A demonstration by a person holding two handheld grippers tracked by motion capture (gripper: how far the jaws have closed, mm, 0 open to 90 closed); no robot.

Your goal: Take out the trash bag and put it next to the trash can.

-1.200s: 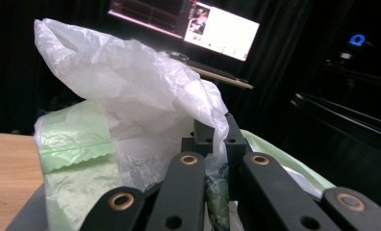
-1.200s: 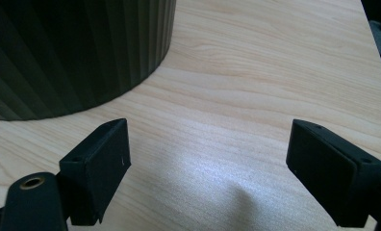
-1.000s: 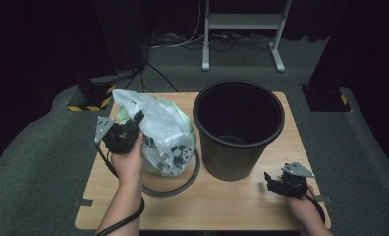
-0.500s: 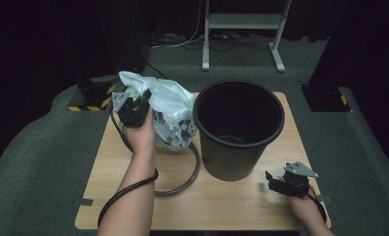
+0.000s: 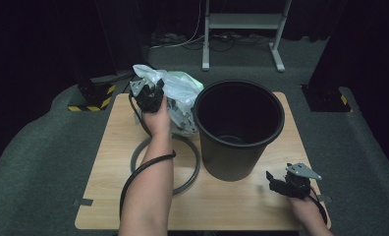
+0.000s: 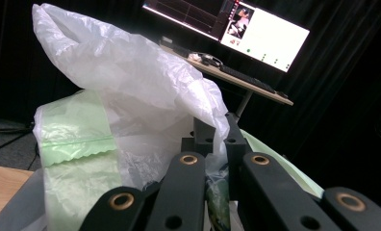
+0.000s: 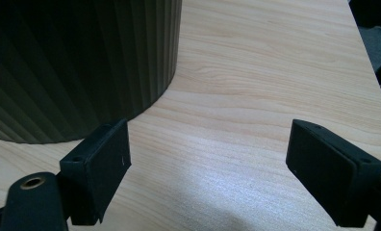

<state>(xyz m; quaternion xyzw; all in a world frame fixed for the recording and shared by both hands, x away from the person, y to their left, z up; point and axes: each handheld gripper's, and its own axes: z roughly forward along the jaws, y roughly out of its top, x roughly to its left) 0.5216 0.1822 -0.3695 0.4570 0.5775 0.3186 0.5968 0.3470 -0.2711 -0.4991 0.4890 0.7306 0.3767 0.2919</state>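
Note:
A crumpled white and pale green plastic bag (image 5: 182, 93) with things inside hangs at the table's far edge, left of a black ribbed bin (image 5: 232, 157). My left gripper (image 5: 148, 94) is shut on the bag's thin white film (image 6: 131, 77), which is pinched between the closed jaws of that gripper (image 6: 215, 139). The bin (image 7: 73, 62) stands upright and looks empty. Near the table's front right corner my right gripper (image 5: 273, 179) rests low over the wood, and this gripper (image 7: 208, 163) is open with nothing between its jaws.
A grey ring (image 5: 195, 167) lies flat on the wooden table (image 5: 109, 162), partly under the left forearm and touching the bin's base. A metal stand (image 5: 241, 22) and a yellow-black striped block (image 5: 92, 98) sit on the floor behind. A lit monitor (image 6: 270, 36) stands beyond the bag.
My left gripper has carried the bag away from the person and to the right, up beside the bin's rim, uncovering the grey ring. The right gripper has stayed put.

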